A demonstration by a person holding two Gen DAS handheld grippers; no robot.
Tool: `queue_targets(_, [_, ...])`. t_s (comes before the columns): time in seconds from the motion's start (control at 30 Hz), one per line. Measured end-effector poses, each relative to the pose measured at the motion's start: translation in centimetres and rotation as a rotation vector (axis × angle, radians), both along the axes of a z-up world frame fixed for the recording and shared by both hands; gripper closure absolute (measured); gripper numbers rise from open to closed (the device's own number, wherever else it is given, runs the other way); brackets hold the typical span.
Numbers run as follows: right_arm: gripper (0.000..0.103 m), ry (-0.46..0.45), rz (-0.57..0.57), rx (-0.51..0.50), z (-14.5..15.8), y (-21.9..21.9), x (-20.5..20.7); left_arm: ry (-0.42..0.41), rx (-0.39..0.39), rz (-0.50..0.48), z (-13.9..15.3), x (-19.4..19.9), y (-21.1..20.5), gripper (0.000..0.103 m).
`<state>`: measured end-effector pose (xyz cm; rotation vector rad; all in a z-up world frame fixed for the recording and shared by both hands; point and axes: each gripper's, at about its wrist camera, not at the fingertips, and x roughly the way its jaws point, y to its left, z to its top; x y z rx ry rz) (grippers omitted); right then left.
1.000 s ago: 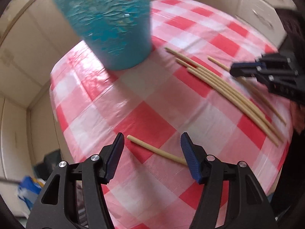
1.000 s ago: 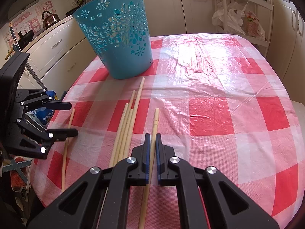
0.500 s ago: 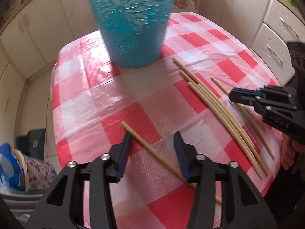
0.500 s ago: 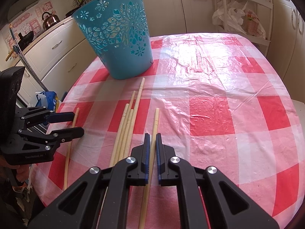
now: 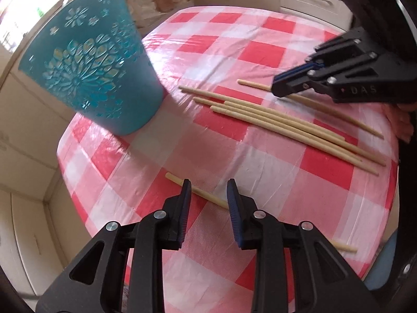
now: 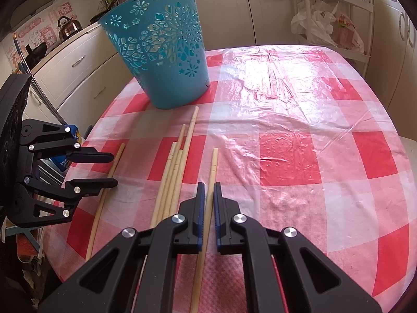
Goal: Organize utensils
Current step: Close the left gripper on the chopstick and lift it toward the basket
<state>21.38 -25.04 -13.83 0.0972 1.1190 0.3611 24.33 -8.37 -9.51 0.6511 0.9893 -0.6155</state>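
Observation:
A tall blue cut-out basket [image 5: 91,73] [image 6: 161,52] stands at the far side of the red-and-white checked table [image 6: 286,156]. My left gripper [image 5: 208,193] [image 6: 114,169] hangs low over a lone chopstick [image 5: 206,195] [image 6: 99,214] near the table's left edge. Its jaws are closing with the stick between them, and the pads stand apart from it. My right gripper [image 6: 208,186] [image 5: 286,86] is shut on another single chopstick [image 6: 213,161] [image 5: 250,83] that lies along the cloth. Between the two lies a bundle of several chopsticks [image 6: 172,172] [image 5: 286,122].
The table's left edge drops off just beyond the lone chopstick. Cream cupboards ring the room. A kettle [image 6: 67,26] sits on the counter at far left, and a rack with plastic bags [image 6: 325,26] stands behind the table. A hand [image 5: 401,125] holds the right gripper.
My left gripper has narrowed its jaws around the lone chopstick and rolled, so the basket and table swing in its view. The right gripper and its chopstick have stayed put.

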Motion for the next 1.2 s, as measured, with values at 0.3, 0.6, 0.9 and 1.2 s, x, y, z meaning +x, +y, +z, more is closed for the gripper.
queue_targets(0.3, [0.095, -0.066, 0.080, -0.182, 0.2, 2.8, -0.4, 0.083, -0.193, 0.321, -0.6, 1.5, 2.7, 0.060])
queue_targets(0.6, [0.097, -0.009, 0.035, -0.039, 0.0, 0.8, 0.1, 0.024, -0.111, 0.042, -0.3, -0.3, 0.3, 0.098])
queue_targets(0.9, [0.097, -0.064, 0.095, -0.174, 0.2, 2.7, -0.5, 0.024, -0.055, 0.156, -0.1, 0.9, 0.2, 0.079])
queue_targets(1.2, [0.097, 0.006, -0.048, 0.095, -0.1, -1.4, 0.3, -0.057, -0.196, 0.182, 2.5, -1.3, 0.2, 0.098])
